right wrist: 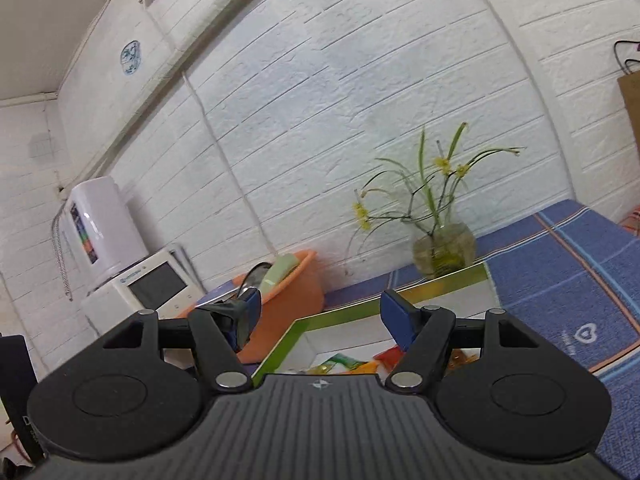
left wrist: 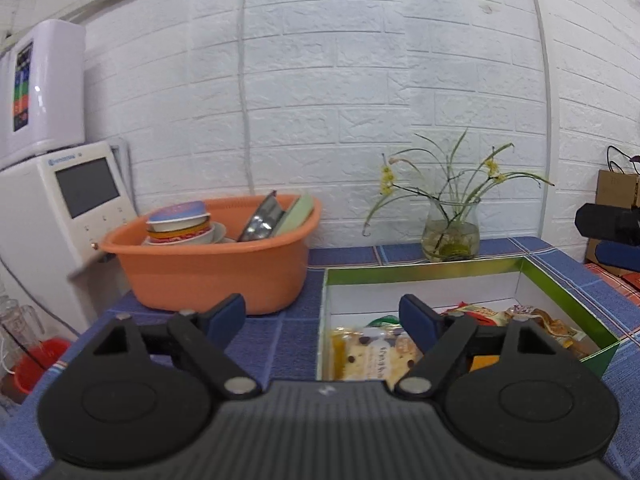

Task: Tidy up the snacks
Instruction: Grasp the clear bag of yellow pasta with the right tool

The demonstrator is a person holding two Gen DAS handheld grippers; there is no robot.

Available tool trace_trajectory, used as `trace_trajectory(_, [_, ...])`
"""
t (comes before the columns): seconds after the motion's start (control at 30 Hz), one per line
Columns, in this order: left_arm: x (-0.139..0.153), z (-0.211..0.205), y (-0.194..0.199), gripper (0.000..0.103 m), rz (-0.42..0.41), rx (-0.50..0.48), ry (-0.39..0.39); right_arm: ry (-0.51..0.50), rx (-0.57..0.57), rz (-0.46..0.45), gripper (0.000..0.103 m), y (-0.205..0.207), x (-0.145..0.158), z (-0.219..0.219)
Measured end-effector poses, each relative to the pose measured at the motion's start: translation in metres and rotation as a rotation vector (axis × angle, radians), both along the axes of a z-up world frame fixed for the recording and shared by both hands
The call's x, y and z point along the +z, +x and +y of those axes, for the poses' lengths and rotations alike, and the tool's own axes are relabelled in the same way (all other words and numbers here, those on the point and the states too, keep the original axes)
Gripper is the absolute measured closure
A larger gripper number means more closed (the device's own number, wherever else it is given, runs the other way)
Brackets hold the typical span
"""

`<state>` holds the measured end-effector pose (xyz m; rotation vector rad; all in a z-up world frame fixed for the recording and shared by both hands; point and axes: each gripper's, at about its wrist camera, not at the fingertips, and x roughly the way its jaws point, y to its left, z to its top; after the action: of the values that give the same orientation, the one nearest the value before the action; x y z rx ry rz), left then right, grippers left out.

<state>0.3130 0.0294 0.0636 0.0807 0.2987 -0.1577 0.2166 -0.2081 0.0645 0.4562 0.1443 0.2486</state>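
Observation:
A green-rimmed white box (left wrist: 424, 276) sits on the blue checked tablecloth and holds several snack packets, among them a clear-wrapped chocolate-chip cake (left wrist: 372, 354) and orange and red packets (left wrist: 556, 326). My left gripper (left wrist: 322, 314) is open and empty, just above the box's near left corner. My right gripper (right wrist: 318, 314) is open and empty, tilted, above the same box (right wrist: 360, 308), where snack packets (right wrist: 344, 364) show below it. The right gripper's tip also shows in the left wrist view (left wrist: 608, 226) at the far right.
An orange basin (left wrist: 208, 258) of bowls and dishes stands left of the box. A glass vase with a plant (left wrist: 450, 234) stands behind the box by the white brick wall. White appliances (left wrist: 60, 208) are at left. A brown paper bag (left wrist: 616, 190) is at far right.

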Motion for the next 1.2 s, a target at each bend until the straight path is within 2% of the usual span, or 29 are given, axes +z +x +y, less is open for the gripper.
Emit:
trace_trajectory(0.07, [0.000, 0.018, -0.013, 0.021, 0.016, 0.026, -0.007, -0.055, 0.083, 0.008, 0.000, -0.002, 0.003, 0.013])
trace_trajectory(0.13, [-0.002, 0.031, -0.020, 0.020, 0.050, 0.018, 0.021, -0.141, 0.159, 0.027, 0.000, -0.004, 0.005, 0.031])
trace_trajectory(0.2, [-0.010, 0.043, -0.033, 0.020, 0.068, 0.059, 0.042, -0.235, 0.231, 0.077, 0.000, -0.003, 0.003, 0.053])
trace_trajectory(0.3, [-0.032, 0.058, -0.050, 0.020, 0.109, 0.022, 0.039, -0.295, 0.353, 0.144, 0.000, 0.001, -0.006, 0.078])
trace_trajectory(0.37, [-0.046, 0.064, -0.055, 0.017, 0.142, -0.012, 0.024, -0.265, 0.394, 0.224, 0.000, 0.008, -0.017, 0.089])
trace_trajectory(0.4, [-0.052, 0.066, -0.055, 0.000, 0.160, -0.025, 0.022, -0.229, 0.402, 0.280, 0.000, 0.013, -0.024, 0.093])
trace_trajectory(0.53, [-0.062, 0.066, -0.060, 0.000, 0.149, -0.080, 0.033, -0.075, 0.398, 0.454, 0.000, 0.027, -0.051, 0.094])
trace_trajectory(0.67, [-0.071, 0.061, -0.061, 0.000, 0.164, -0.161, 0.034, -0.050, 0.346, 0.527, 0.000, 0.030, -0.067, 0.098])
trace_trajectory(0.73, [-0.078, 0.049, -0.059, 0.000, 0.188, -0.192, 0.080, -0.039, 0.334, 0.547, 0.000, 0.033, -0.074, 0.102])
trace_trajectory(0.8, [-0.088, 0.035, -0.057, 0.000, 0.183, -0.192, 0.168, -0.003, 0.324, 0.513, 0.000, 0.032, -0.078, 0.103])
trace_trajectory(0.87, [-0.100, 0.022, -0.054, 0.000, 0.211, -0.188, 0.252, -0.013, 0.350, 0.484, 0.001, 0.034, -0.079, 0.108])
trace_trajectory(0.9, [-0.099, 0.021, -0.054, 0.002, 0.202, -0.180, 0.241, -0.042, 0.359, 0.479, 0.027, 0.035, -0.080, 0.112])
trace_trajectory(0.97, [-0.098, 0.024, -0.053, 0.016, 0.200, -0.166, 0.204, -0.040, 0.361, 0.468, 0.039, 0.034, -0.081, 0.113])
trace_trajectory(1.0, [-0.098, 0.026, -0.053, 0.033, 0.195, -0.137, 0.202, -0.039, 0.364, 0.452, 0.045, 0.032, -0.079, 0.113])
trace_trajectory(1.07, [-0.093, 0.034, -0.055, 0.032, 0.196, -0.121, 0.142, -0.066, 0.381, 0.398, 0.057, 0.026, -0.071, 0.113])
trace_trajectory(1.13, [-0.083, 0.043, -0.062, 0.033, 0.176, -0.120, 0.075, -0.090, 0.386, 0.339, 0.059, 0.015, -0.059, 0.114])
trace_trajectory(1.2, [-0.071, 0.042, -0.075, 0.033, 0.118, -0.104, 0.073, -0.089, 0.394, 0.274, 0.059, 0.005, -0.046, 0.114])
